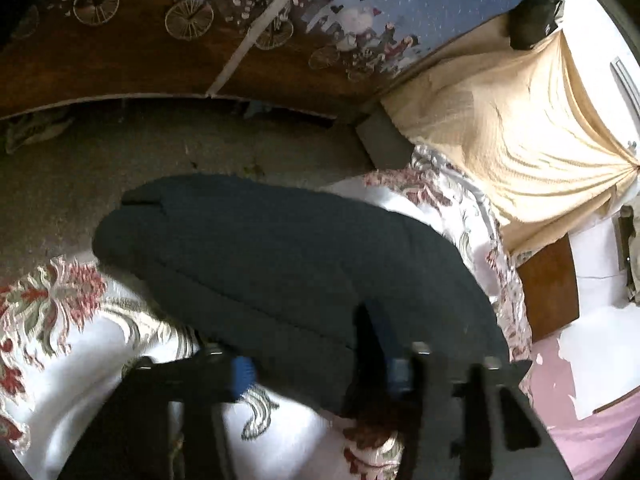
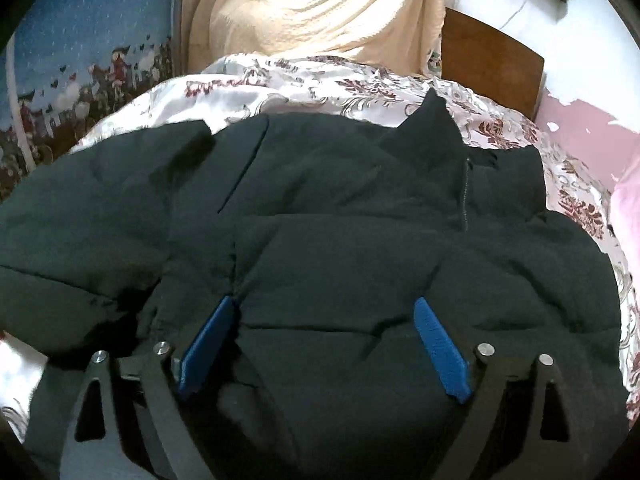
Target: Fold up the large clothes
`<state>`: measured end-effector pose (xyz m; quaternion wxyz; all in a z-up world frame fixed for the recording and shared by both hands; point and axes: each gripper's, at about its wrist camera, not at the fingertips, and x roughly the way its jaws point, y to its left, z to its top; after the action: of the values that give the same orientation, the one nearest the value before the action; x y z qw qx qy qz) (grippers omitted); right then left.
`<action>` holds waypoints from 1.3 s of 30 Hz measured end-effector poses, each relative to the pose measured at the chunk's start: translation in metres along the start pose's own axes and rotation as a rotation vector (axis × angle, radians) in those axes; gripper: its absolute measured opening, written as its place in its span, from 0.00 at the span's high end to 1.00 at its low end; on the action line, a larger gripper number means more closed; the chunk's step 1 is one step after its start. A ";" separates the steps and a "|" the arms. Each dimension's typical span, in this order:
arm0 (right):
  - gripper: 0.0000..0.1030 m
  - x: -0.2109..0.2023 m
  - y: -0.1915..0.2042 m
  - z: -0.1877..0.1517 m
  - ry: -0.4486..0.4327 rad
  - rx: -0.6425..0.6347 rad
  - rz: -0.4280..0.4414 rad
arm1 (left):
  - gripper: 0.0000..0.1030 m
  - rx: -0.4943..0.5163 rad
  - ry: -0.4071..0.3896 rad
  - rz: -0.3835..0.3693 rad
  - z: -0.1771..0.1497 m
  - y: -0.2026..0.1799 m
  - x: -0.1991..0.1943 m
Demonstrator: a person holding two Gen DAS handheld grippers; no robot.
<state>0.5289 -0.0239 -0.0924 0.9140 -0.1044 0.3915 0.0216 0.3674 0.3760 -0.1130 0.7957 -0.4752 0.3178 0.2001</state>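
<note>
A dark puffer jacket [image 2: 340, 216] lies on a white floral bedspread [image 2: 304, 80]; its collar and zip [image 2: 466, 196] point to the far right. My right gripper [image 2: 324, 312] is open just over the jacket's body, blue pads [image 2: 438, 344] spread wide on the fabric. In the left wrist view the jacket [image 1: 280, 256] stretches away toward the bed's edge, one sleeve end at the far left. My left gripper [image 1: 320, 368] is open at the jacket's near hem; the right blue pad [image 1: 394, 360] rests against the fabric, the left pad [image 1: 240, 376] is over the bedspread [image 1: 72, 320].
A grey carpeted floor [image 1: 120, 160] lies beyond the bed's edge. A patterned brown-and-blue wall panel [image 1: 200, 20] stands behind it. A cream curtain [image 1: 500, 120] hangs at the head, next to a wooden headboard [image 2: 492, 56]. Pink bedding [image 2: 592, 136] lies on the right.
</note>
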 end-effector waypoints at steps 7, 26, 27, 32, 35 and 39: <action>0.11 0.006 -0.005 -0.004 -0.002 0.026 0.031 | 0.93 0.106 -0.126 -0.038 0.010 -0.024 -0.025; 0.11 -0.115 -0.176 -0.038 -0.121 0.170 0.134 | 0.93 0.786 -0.261 -0.354 -0.099 -0.291 -0.143; 0.11 -0.116 -0.189 -0.044 -0.120 0.185 0.128 | 0.93 0.833 -0.244 -0.367 -0.114 -0.305 -0.143; 0.11 -0.116 -0.245 -0.074 -0.103 0.288 0.095 | 0.93 1.049 -0.113 -0.404 -0.197 -0.360 -0.121; 0.11 -0.115 -0.282 -0.095 -0.093 0.390 0.094 | 0.93 1.128 -0.017 -0.426 -0.243 -0.376 -0.101; 0.11 -0.113 -0.325 -0.123 -0.122 0.542 0.116 | 0.92 1.206 0.130 -0.449 -0.302 -0.384 -0.070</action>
<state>0.4029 -0.3619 -0.0371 0.9276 0.1680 0.3328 -0.0255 0.4606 -0.0717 0.0729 0.9246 -0.0109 0.3151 -0.2139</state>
